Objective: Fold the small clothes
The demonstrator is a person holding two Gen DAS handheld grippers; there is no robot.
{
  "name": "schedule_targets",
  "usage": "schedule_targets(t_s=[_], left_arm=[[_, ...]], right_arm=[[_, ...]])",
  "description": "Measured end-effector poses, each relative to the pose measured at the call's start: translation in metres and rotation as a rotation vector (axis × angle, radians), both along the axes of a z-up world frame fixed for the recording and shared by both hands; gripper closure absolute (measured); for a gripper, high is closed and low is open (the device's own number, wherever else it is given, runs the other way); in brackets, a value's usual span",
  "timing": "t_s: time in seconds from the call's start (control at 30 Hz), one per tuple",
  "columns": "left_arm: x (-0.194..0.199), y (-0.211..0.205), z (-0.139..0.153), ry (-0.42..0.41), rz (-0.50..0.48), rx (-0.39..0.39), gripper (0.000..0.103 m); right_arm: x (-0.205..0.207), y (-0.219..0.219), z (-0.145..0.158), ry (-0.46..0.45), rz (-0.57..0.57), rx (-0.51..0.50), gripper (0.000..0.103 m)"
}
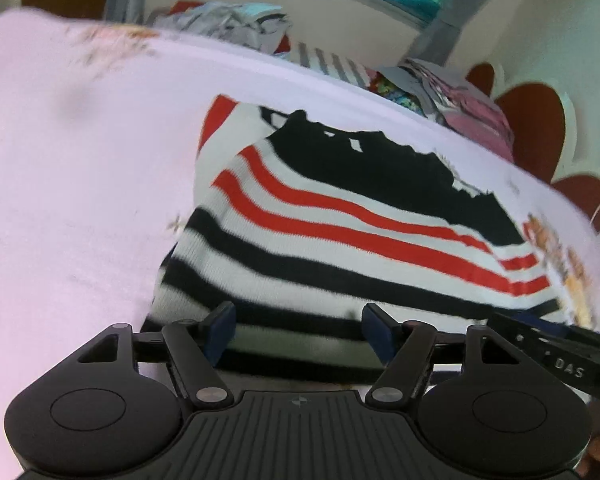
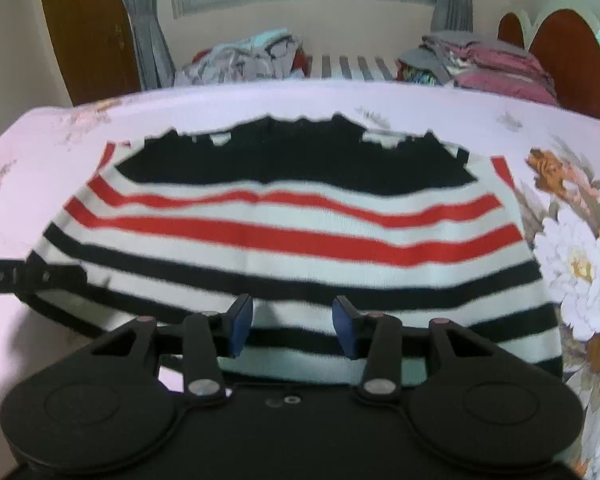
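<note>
Sweater: the striped sweater [image 2: 284, 232] lies flat on the floral bedsheet [image 2: 572, 248], hem at the near edge.
Handling: likely soft, light, limp knit; best pinched at the hem corners.
Left gripper [image 1: 300, 332]: spread, over the hem.
Right gripper [image 2: 294, 326]: spread, empty, at the hem.

Left gripper [image 1: 299, 334] low at 6 o'clock of its view, jaws spread wide, level. Right gripper [image 2: 293, 326] same pose at 6 o'clock, jaws parted, narrower gap. Each shows in the other's view: right at 4 o'clock, left at 9 o'clock.
</note>
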State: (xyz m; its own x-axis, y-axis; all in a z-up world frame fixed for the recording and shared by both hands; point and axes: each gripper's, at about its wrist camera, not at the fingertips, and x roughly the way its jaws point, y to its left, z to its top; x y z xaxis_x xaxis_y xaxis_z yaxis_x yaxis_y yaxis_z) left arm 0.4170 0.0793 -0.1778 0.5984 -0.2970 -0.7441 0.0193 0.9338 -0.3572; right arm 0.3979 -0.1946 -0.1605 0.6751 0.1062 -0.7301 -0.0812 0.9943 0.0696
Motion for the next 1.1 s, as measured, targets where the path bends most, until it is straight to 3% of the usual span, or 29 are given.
schedule_targets(t_s=[0.07,0.2,0.43,0.63,0.83,0.87,0.97,1.03,1.1], left_arm=[[-0.006,0.007,-0.001,0.013,0.013,-0.039,0.031],[-0.018,0.020,-0.005,0.059,0.093,-0.136,0.016],[-0.026,0.028,-0.040,0.119,0.215,-0.393,0.014],[-0.008,0.029,-0.068,0.032,0.314,-0.580,0.014],[0.016,0.021,-0.077,-0.062,0.351,-0.640,0.015],[0.019,0.021,-0.078,-0.071,0.356,-0.649,0.016],[0.027,0.020,-0.084,-0.064,0.384,-0.671,0.042],[0.030,0.020,-0.090,-0.056,0.403,-0.682,0.057],[0.033,0.019,-0.092,-0.056,0.405,-0.685,0.061]], right_arm=[[0.001,0.002,0.004,-0.009,0.009,0.007,0.057],[0.004,0.006,0.009,-0.024,0.021,0.019,0.054],[0.009,0.010,0.007,-0.023,0.021,0.024,0.053],[0.021,0.010,0.008,-0.037,0.005,0.013,0.052],[0.051,0.017,0.005,-0.056,-0.009,-0.040,0.052],[0.055,0.020,0.002,-0.050,-0.011,-0.052,0.052],[0.062,0.026,-0.017,0.016,-0.021,-0.108,0.050],[0.058,0.029,-0.023,0.001,-0.011,-0.138,0.050],[0.057,0.030,-0.023,0.002,-0.011,-0.144,0.050]])
